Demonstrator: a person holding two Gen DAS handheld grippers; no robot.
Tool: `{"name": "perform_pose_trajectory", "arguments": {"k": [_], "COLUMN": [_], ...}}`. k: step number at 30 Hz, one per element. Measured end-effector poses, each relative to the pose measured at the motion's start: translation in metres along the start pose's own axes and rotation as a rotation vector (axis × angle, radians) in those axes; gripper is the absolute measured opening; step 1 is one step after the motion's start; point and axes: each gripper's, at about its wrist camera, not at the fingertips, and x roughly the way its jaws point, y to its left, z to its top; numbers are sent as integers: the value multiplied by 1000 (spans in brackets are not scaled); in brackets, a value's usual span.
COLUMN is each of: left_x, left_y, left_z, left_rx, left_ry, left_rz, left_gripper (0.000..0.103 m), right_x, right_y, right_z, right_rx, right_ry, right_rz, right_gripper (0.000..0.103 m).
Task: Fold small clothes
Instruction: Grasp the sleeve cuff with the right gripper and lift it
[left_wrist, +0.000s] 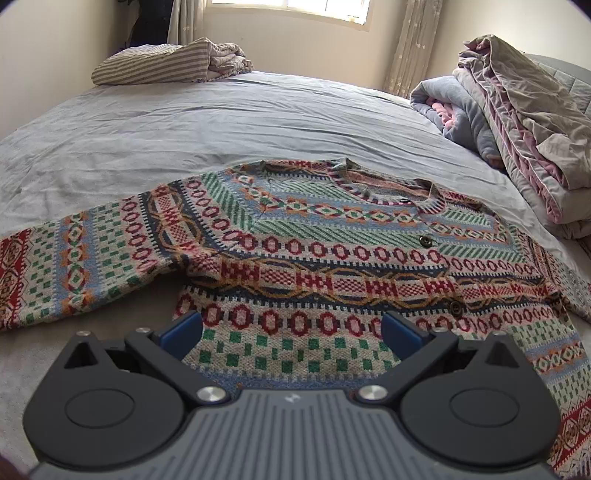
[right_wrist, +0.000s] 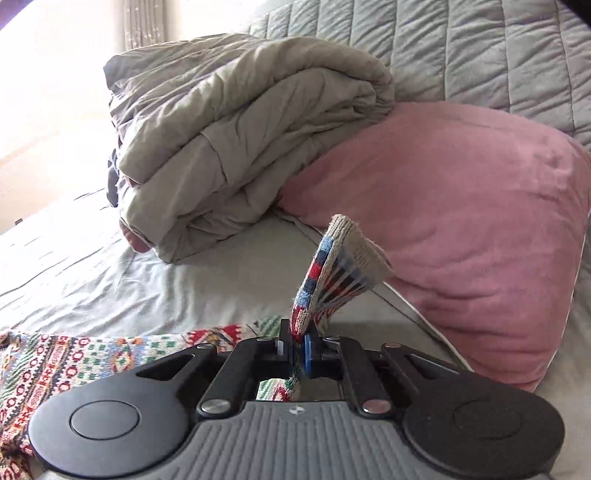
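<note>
One patterned cardigan spread flat on the bed, two grippers on it

Left gripper hovers over the hem with its jaws spread wide, nothing between the two blue pads; right gripper is pinched tight on one sleeve cuff, which sticks up out of the jaws; three dark buttons show down the front; around it I count one grey folded quilt, one pink pillow, one striped folded blanket at the far corner.
</note>
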Motion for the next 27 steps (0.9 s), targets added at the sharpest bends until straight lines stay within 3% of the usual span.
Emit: {"name": "perform_pose_trajectory", "arguments": {"k": [10, 16, 20, 23, 27], "left_x": [-5, -5, -1, 3, 13], "left_y": [0, -5, -11, -16, -20], "left_z": [5, 6, 7, 7, 8], "left_rx": [-33, -29, -30, -49, -105], "left_ry": [18, 24, 33, 40, 48], "left_rz": [-50, -67, -128, -184, -266], "left_gripper": [102, 101, 99, 92, 74], "right_x": [-60, -95, -113, -118, -128], "right_y": [90, 148, 189, 217, 250], "right_z": [29, 17, -4, -25, -62], "right_rx": [-162, -234, -272, -294, -328], "right_ry": [-61, -62, -37, -6, 52], "right_rz": [237, 452, 593, 689, 814], "right_gripper": [7, 7, 7, 7, 7]}}
